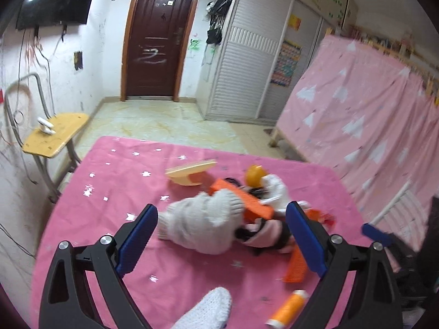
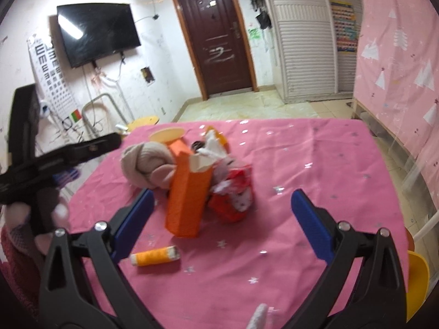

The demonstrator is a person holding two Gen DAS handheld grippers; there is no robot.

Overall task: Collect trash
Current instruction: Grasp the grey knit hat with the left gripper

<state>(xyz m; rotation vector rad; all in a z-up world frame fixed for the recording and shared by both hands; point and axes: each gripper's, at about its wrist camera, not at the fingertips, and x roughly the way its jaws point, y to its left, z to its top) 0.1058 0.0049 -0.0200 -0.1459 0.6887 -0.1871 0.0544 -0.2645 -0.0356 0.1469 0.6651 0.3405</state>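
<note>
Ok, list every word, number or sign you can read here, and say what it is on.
"E": rows of E shapes, turned various ways and shrinking downward, on the white eye chart beside the black wall television.
Colourful grid poster on the white slatted wardrobe: too blurred.
Orange cardboard carton: no readable print.

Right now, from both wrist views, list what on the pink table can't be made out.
- Dark and pink item, left wrist view: blurred, partly behind the cream knitted bundle and the left hand-held gripper finger; what it is is unclear.
- White knitted thing: cut off by the bottom edge.
- Red-and-white packet, right wrist view: half hidden behind the orange carton; print unreadable.
- Orange bottle: label too blurred.
</note>
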